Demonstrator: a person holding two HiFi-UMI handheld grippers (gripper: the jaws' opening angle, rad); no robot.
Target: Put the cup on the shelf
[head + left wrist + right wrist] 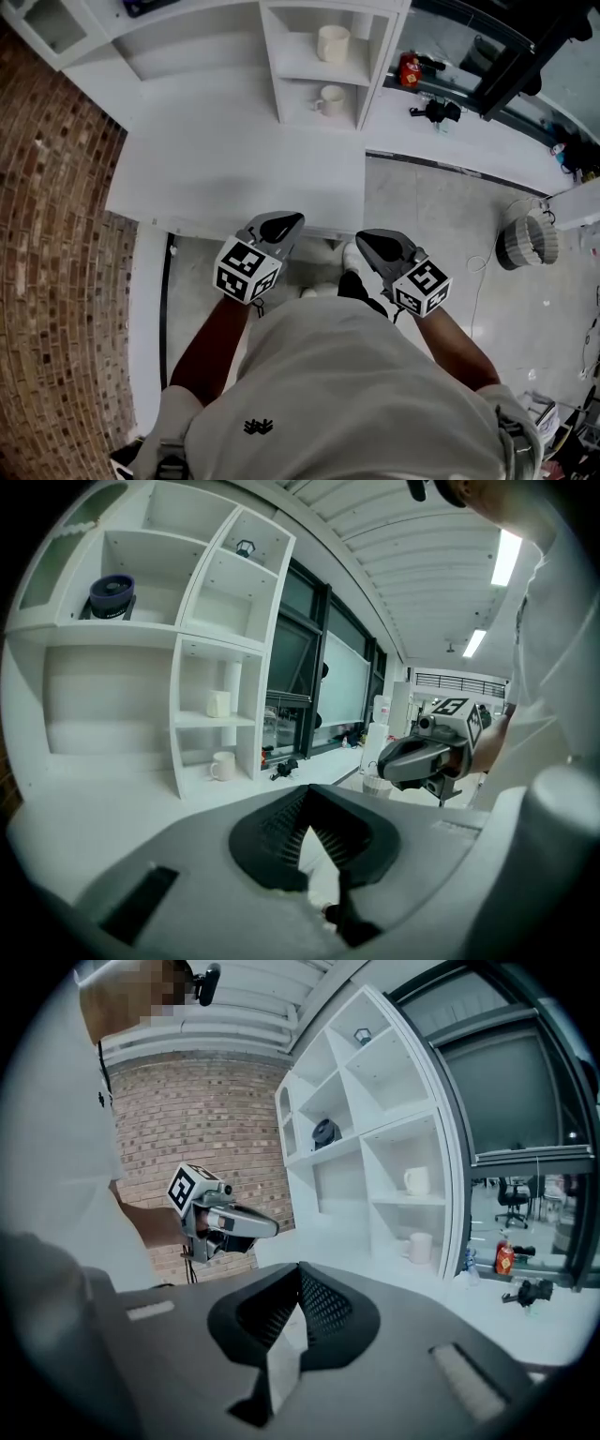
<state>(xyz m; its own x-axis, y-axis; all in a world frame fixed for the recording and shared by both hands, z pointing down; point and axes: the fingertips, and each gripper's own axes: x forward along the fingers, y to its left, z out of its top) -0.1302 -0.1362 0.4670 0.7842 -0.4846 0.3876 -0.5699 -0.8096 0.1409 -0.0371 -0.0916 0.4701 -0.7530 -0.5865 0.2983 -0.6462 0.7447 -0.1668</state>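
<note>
Mug (329, 98) in lower shelf (272, 66) bay, cup (333, 42) above

Grey left hand-held gripper (289, 221), grey right hand-held gripper (366, 238), black-and-white marker cubes (246, 270), pale shirt (347, 394)

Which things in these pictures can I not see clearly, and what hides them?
- Small dark object in a top compartment of the white shelf unit: too small in the left gripper view to identify.
- Red container right of the shelf unit: too small in the head view; label unreadable.
- Upper white handled cup and lower white handled cup: insides unseen, because every view shows them from the side.
</note>
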